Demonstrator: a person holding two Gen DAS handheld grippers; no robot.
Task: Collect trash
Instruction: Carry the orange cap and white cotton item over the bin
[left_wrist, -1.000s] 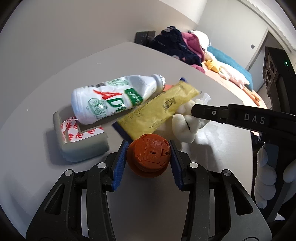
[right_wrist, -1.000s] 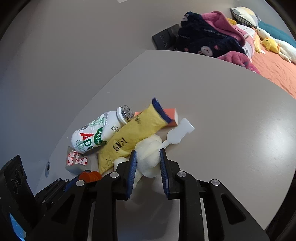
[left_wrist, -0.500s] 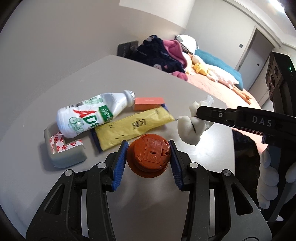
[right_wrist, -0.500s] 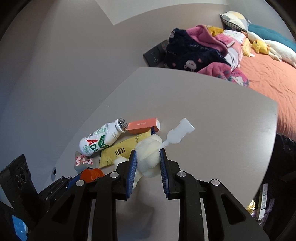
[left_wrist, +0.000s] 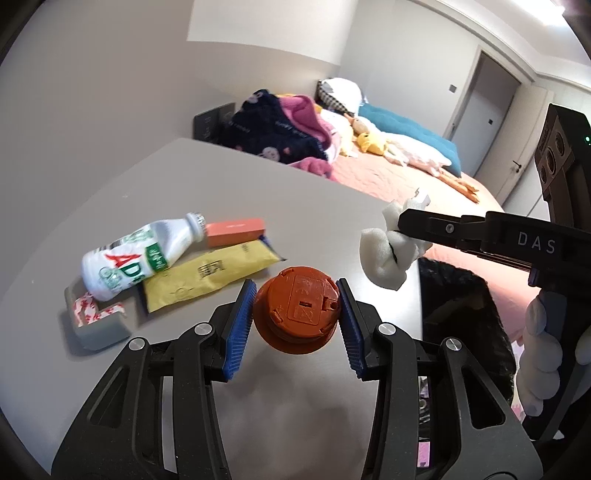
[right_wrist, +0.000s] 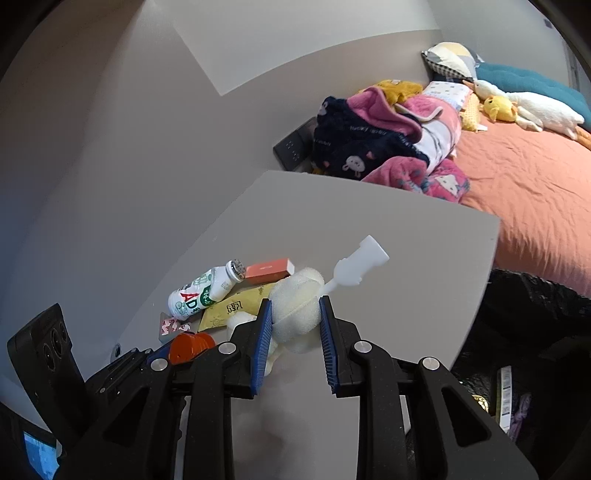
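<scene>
My left gripper (left_wrist: 295, 308) is shut on a round orange plastic lid (left_wrist: 300, 307), held above the grey table (left_wrist: 258, 192). My right gripper (right_wrist: 294, 322) is shut on a lump of white foam (right_wrist: 297, 312) with a flat white plastic piece (right_wrist: 360, 263) sticking out of it; in the left wrist view the white foam (left_wrist: 386, 254) hangs at the right. On the table lie a white bottle (left_wrist: 144, 254), a yellow packet (left_wrist: 210, 277), an orange box (left_wrist: 234, 230) and a grey corner piece (left_wrist: 98, 321) with red-and-white tape.
A black trash bag (left_wrist: 458, 306) gapes below the table's right edge. Beyond the table is a bed (right_wrist: 532, 192) with an orange sheet, piled blankets (right_wrist: 373, 136) and plush toys. A grey wall runs along the table's left side. A person's gloved hand (left_wrist: 543, 354) holds the right gripper.
Both grippers have risen and pulled back from the pile, each with its load. The foam has come up off the table, and the bottle, packet and box now look smaller and farther.
</scene>
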